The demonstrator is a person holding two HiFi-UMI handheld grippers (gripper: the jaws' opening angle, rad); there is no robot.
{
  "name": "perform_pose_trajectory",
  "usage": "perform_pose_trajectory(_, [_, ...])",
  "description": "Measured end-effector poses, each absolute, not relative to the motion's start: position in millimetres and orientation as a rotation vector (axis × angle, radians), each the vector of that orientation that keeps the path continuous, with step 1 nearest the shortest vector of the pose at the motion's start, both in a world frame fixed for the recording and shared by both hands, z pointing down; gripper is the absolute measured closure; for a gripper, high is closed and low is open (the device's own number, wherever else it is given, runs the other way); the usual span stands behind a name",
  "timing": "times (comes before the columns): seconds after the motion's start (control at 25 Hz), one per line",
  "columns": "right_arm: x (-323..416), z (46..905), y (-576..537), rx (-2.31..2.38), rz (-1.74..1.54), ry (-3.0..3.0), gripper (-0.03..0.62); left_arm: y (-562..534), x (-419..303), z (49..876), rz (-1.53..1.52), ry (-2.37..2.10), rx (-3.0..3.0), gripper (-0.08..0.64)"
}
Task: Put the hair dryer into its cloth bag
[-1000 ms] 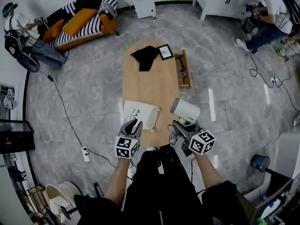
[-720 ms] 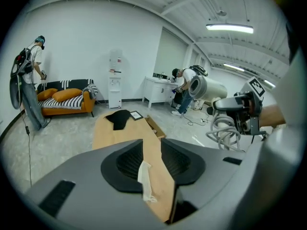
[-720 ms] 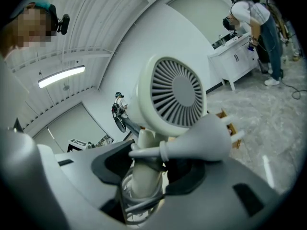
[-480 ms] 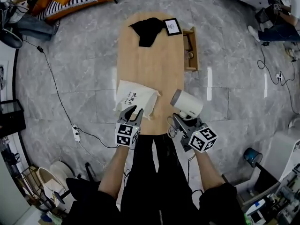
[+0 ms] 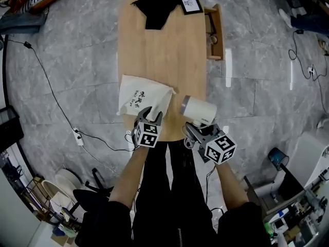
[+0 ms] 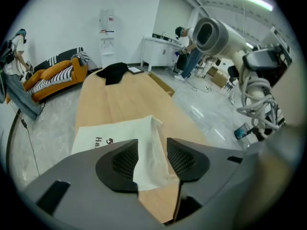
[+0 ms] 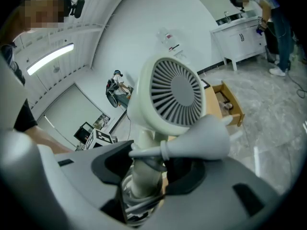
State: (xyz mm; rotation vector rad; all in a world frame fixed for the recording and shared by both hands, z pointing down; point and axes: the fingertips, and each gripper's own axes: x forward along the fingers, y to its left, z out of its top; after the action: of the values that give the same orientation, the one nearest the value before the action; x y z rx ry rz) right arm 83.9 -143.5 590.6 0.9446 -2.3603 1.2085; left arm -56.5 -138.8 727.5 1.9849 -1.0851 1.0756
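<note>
Hair dryer, not yet bagged, is being held by its handle in the clamped right gripper over the table's near end, where the left gripper's jaws are being opened around the edge of the cloth bag.

Your long light-brown wooden table runs straight away from your left gripper. A white cloth bag with black print lies on it, with one corner between that gripper's opening jaws. Far ahead, at the table's other end, lie a crumpled black cloth and, just beside it, a small black-framed picture.
</note>
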Motion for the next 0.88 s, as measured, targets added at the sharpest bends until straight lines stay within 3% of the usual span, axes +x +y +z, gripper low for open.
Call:
perform_pose_trajectory(0.2, [75.5, 629.5, -127.3, 0.888, 1.222, -2.297, 0.393, -121.9, -63.3, 775.3, 1.261, -0.986, 1.918, 0.37])
perform_pose_trajectory(0.28, [74.0, 642.6, -119.8, 0.867, 1.232, -2.274, 0.393, -118.8, -61.9, 782.7, 1.29, -0.951, 1.928, 0.464])
perform_pose_trajectory(0.4, [69.8, 661.2, -109.0, 0.841, 1.225, -2.244, 0.393, -121.5, -60.1, 781.4, 1.277, -0.951, 1.968, 0.506])
perform_pose_trajectory(0.88, [23.6, 733.0, -72.4, 0.597, 1.166, -2.096, 0.393, -133.3, -69.5, 732.1, 1.104, -1.035, 2.085, 0.518])
